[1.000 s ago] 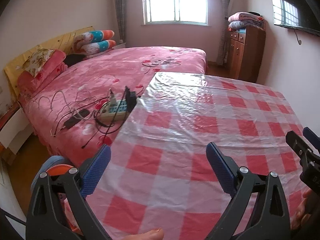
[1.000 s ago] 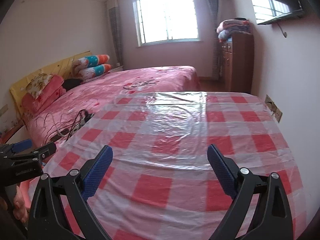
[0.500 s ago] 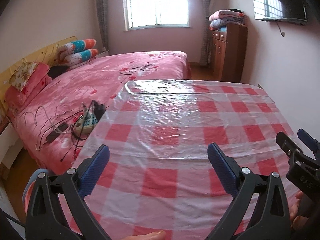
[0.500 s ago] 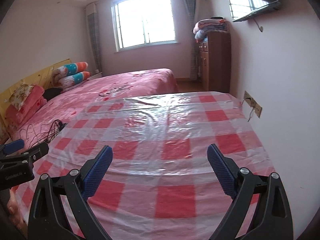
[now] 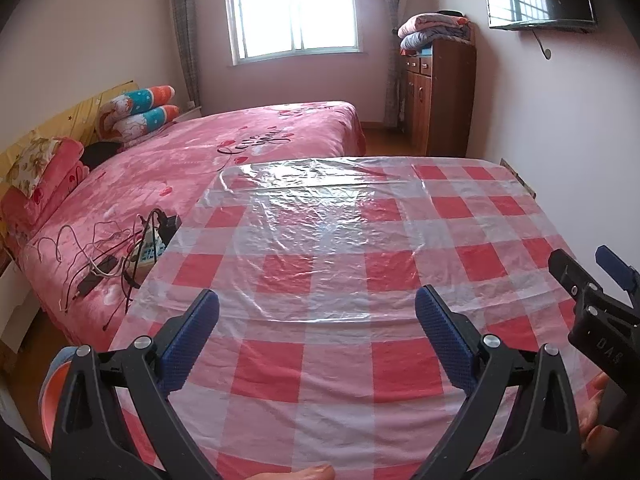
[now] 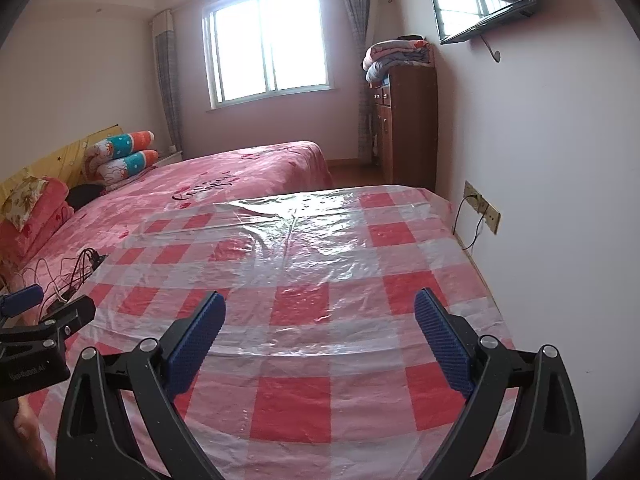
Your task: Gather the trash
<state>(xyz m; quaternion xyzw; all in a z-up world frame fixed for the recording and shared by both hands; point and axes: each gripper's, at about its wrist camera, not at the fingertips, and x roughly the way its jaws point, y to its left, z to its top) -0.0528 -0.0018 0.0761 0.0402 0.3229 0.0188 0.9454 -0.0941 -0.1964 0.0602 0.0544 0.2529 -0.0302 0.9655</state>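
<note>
My left gripper (image 5: 316, 316): jaws spread wide, nothing between the blue pads; it hangs over the near part of the table. It also shows at the left edge of the right wrist view.
My right gripper (image 6: 318, 318): jaws likewise wide apart and empty, above the same table, nearer the wall side. Its tip shows at the right edge of the left wrist view.
My hand (image 5: 600, 412): fingers visible at the lower right of the left wrist view, beneath the right gripper's body.
Trash: I cannot make out any piece of it in either view, so I cannot say where it lies.
Table (image 5: 304, 364): covered with a red-and-white checked cloth under a clear, wrinkled plastic sheet (image 5: 320, 216) that glares in the window light.
Bed (image 5: 224, 152): just beside the table on its left, pink cover, pillows (image 5: 136, 114) stacked at the headboard.
Power strip (image 5: 150, 246): on the bed near the table's edge, in a tangle of cables.
Cabinet (image 6: 408, 124): brown wood, against the right wall beyond the table, folded blankets (image 6: 396, 56) on top.
Television (image 6: 480, 0): mounted high on the right wall.
Wall socket (image 6: 482, 206): on the right wall beside the table's far corner, a cable plugged in.
Window (image 6: 268, 48): far wall, bright, curtains either side.
</note>
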